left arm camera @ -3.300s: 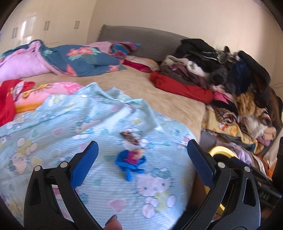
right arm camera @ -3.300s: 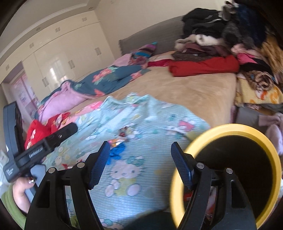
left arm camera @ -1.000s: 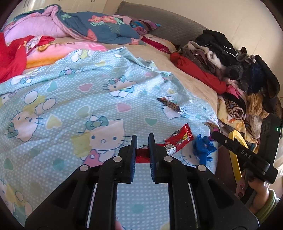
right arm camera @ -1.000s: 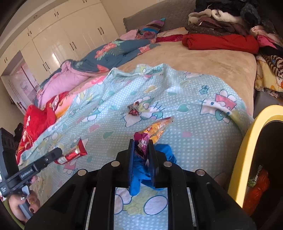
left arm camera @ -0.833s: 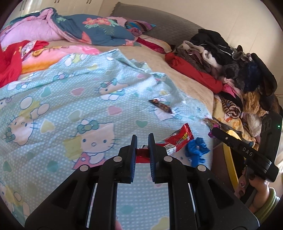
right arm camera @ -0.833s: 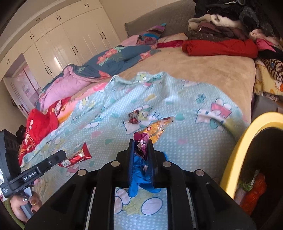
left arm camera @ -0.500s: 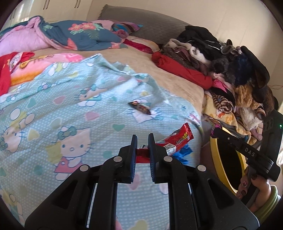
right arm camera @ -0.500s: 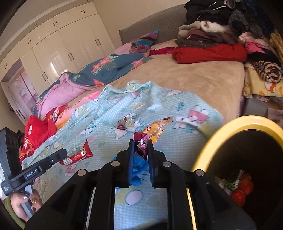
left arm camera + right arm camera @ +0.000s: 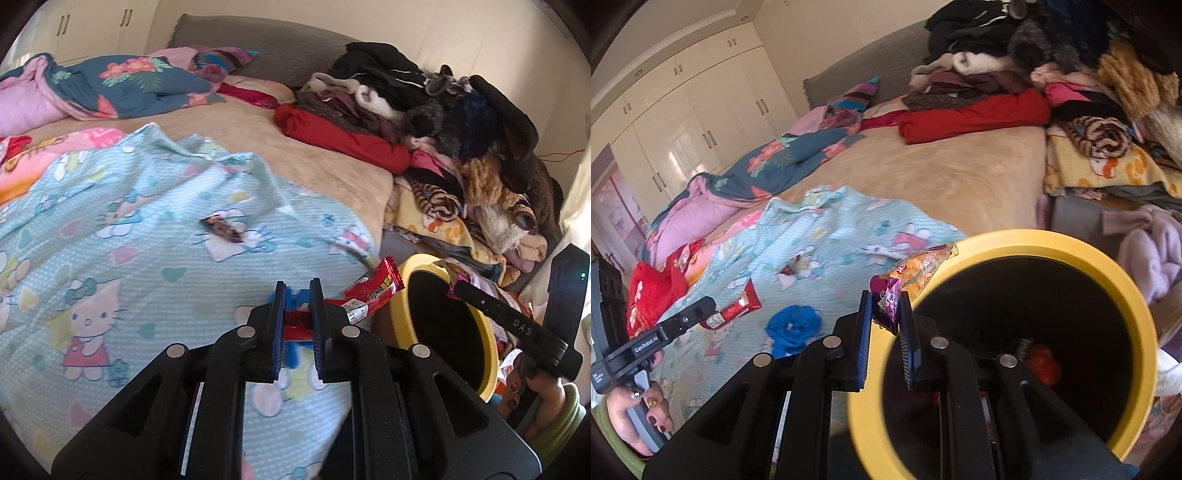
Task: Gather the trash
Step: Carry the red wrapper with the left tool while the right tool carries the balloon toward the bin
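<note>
My left gripper [image 9: 297, 291] is shut on a red snack wrapper [image 9: 373, 290] and holds it above the bed's right edge, beside the yellow-rimmed black trash bin [image 9: 406, 275]. My right gripper [image 9: 885, 301] is shut on a purple and orange wrapper [image 9: 916, 273], held over the near rim of the bin [image 9: 1015, 240]. A crumpled blue piece [image 9: 792, 326] lies on the Hello Kitty blanket [image 9: 110, 236]. A small dark wrapper [image 9: 221, 229] lies further up the blanket. The bin holds some red trash [image 9: 1043, 363].
A pile of clothes and plush things [image 9: 443, 122] fills the bed's right side behind the bin. A red garment [image 9: 343, 138] lies on the tan sheet. Quilts [image 9: 110, 85] lie at the bed's far left. White wardrobes [image 9: 701, 122] stand behind.
Both grippers have moved right toward the bin with their wrappers still held. The right gripper now hangs over the bin's rim and the left one is beside it.
</note>
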Motion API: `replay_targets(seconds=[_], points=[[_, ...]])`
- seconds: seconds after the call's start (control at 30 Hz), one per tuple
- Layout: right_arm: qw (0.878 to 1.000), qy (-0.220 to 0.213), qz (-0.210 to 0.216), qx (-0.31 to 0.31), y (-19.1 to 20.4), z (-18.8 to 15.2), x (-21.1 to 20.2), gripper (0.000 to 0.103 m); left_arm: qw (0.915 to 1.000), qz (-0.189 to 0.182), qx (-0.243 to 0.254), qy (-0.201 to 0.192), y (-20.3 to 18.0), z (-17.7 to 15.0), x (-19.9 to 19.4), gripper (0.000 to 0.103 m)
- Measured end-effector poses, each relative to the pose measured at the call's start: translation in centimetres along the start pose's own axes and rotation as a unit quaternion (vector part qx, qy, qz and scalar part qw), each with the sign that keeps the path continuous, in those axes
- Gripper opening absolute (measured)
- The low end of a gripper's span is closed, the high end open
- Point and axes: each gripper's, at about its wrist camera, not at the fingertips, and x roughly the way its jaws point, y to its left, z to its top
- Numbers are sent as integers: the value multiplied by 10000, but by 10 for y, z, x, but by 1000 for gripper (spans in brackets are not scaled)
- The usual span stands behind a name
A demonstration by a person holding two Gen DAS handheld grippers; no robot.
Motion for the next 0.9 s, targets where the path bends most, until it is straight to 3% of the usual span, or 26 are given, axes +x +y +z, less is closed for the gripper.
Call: replay_targets(seconds=[0.43,0.9], points=[[9997,19,-176,172,-40,-2,-26,15,9990,-295,334,76,-55,6,22,8],[9997,221,-30,34,-60,1,-45,15,9964,-475,697,97,-109,18,40,8]])
